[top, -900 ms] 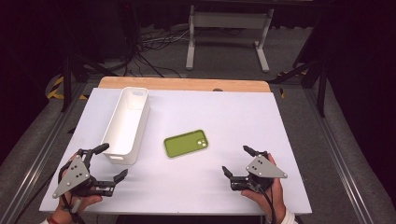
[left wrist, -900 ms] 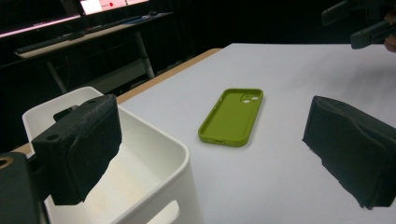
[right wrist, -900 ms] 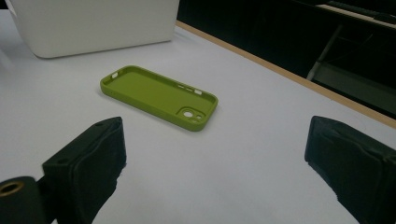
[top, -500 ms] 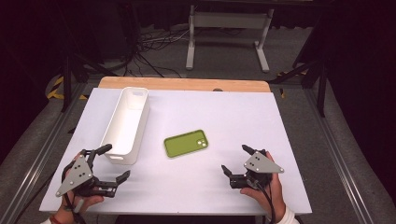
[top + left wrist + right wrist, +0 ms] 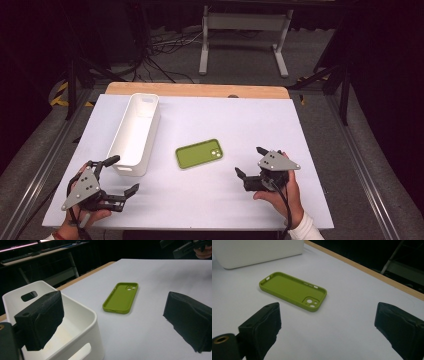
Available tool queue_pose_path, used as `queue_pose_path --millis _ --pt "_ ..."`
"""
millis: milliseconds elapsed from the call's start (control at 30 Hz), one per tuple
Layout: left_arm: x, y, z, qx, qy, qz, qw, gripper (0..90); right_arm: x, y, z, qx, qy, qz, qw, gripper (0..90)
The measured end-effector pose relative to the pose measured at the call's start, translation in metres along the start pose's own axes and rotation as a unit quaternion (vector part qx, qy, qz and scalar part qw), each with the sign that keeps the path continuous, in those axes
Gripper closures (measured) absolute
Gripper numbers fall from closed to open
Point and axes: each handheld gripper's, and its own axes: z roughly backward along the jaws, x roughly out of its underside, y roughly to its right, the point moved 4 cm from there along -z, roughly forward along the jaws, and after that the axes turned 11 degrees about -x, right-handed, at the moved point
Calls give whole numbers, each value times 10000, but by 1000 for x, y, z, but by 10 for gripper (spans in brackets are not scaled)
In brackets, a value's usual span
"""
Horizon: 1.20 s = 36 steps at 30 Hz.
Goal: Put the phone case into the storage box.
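A white-topped table is taking up the middle of the high view, with a strip of bare wood running along its far edge and dark floor all around it.

On the table's left half a long white bin is lying with its length running away from the person; it is open at the top, has a slot handle cut in each short end, and looks empty as far as the left gripper view shows inside it.

To the right of the bin, apart from it and near the table's middle, a green phone case is lying flat with its hollow side up (the camera cutout is sitting at the end nearer the right hand).

The left claw is resting low at the near left corner of the table, held in the person's left hand. Its jaws are spread wide and released, gripping nothing; in the left gripper view one jaw is standing in front of the bin's near end, and the case is lying farther off between the two.

The right claw is sitting at the near right, held by the right hand, its jaws also spread apart and empty. In the right gripper view the case is lying just ahead of the jaws, closer to the left one and not touching either.
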Motion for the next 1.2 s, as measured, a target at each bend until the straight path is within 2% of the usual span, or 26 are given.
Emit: queue_pose_path --millis 67,233,300,367,433,567,633,733,833,967,1100,1200 --pt "0 1 0 14 -18 -63 10000 42 -5 3 -4 60 -124 7 9999 82" --pt "1 1 0 53 -41 -17 10000 40 -18 11 -16 113 -405 -93 9991 123" --pt "1 2 0 38 -33 0 10000 39 -24 14 -23 22 -479 -193 9987 129" --pt "1 2 1 47 -67 -55 10000 39 -30 18 -32 52 -643 -222 9977 139" --pt "1 2 1 51 -58 -48 10000 39 -31 19 -35 29 -697 -257 9972 142" --pt "2 2 1 60 -67 -15 10000 39 -35 26 -56 -143 -1108 -520 9924 151" --pt "2 3 1 65 -56 -33 10000 39 -36 29 -66 -158 -1324 -552 9895 152" --pt "2 3 1 71 -62 -101 9999 39 -36 33 -78 -174 -1506 -627 9864 163" --pt "3 4 1 79 -75 -95 9999 40 -34 36 -91 -234 -1720 -681 9825 206" --pt "3 5 0 96 -97 -101 9999 40 -32 39 -106 -336 -2039 -782 9753 262" --pt "3 6 0 94 -106 -162 9998 41 -31 44 -119 -259 -2279 -904 9691 332" --pt "4 7 -2 130 -151 -151 9997 42 -26 47 -128 -274 -2538 -984 9618 438"
